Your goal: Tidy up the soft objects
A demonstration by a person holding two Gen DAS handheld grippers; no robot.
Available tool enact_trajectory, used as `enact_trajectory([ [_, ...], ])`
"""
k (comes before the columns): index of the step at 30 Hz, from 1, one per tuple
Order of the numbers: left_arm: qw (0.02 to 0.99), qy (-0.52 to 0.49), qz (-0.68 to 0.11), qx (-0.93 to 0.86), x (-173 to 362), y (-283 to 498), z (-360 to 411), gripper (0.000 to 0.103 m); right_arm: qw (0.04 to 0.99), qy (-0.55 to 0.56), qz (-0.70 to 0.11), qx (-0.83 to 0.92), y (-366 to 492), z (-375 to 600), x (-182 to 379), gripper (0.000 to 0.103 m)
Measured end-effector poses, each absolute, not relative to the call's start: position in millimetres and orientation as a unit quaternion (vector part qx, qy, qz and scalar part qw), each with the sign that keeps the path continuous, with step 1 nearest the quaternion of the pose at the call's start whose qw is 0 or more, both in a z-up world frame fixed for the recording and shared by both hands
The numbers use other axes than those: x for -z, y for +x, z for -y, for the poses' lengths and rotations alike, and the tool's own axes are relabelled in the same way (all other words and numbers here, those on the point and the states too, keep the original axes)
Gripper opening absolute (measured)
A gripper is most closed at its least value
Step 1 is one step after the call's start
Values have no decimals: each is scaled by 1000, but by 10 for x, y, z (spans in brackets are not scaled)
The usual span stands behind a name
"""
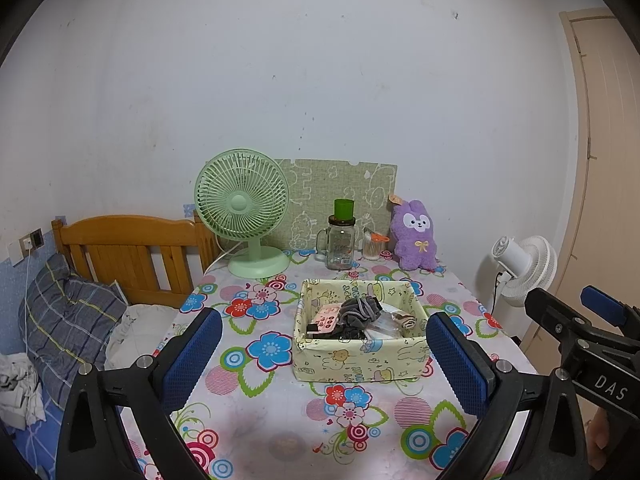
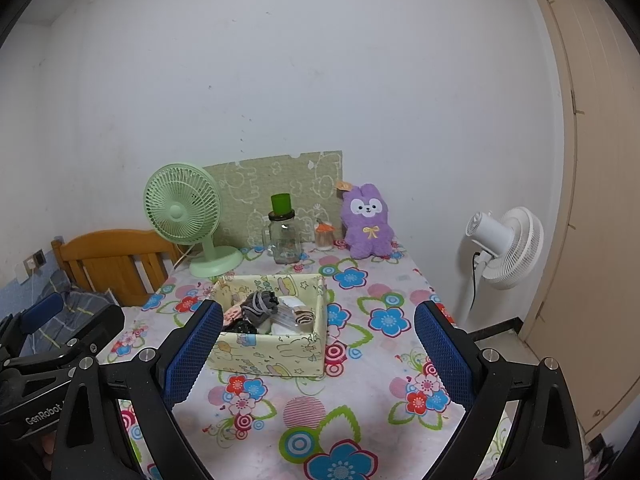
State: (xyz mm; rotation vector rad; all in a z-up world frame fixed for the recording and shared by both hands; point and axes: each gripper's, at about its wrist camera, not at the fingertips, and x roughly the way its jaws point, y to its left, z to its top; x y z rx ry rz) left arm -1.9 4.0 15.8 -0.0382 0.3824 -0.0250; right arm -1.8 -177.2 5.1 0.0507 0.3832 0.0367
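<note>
A pale yellow fabric box [image 1: 360, 362] [image 2: 276, 354] stands on the floral table. It holds a grey rolled sock [image 1: 358, 308] [image 2: 260, 306], a pink item [image 1: 326, 319], a striped sock [image 2: 303, 316] and clear packets. A purple plush bunny [image 1: 416, 236] [image 2: 366, 222] sits upright at the table's back. My left gripper [image 1: 322, 364] is open and empty, just in front of the box. My right gripper [image 2: 318, 354] is open and empty, near the box's front right. Each gripper shows at the edge of the other's view.
A green desk fan [image 1: 244, 212] [image 2: 184, 216], a glass jar with a green cup on top [image 1: 340, 242] [image 2: 283, 232] and a cotton swab jar [image 1: 374, 246] stand at the back. A bed with a plaid pillow [image 1: 68, 320] lies left. A white floor fan [image 2: 504, 248] stands right.
</note>
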Motion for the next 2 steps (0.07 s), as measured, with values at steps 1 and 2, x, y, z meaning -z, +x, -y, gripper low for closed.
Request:
enact_trajectory([
  [1,981,-19,-190,12,-155,-13,-43,103,981,25,-191,-18,-16,1772,-49,98],
  [2,981,-19,-191,13,-155,-12,-43,103,981,25,-191,-18,-15,1770,-48,98],
])
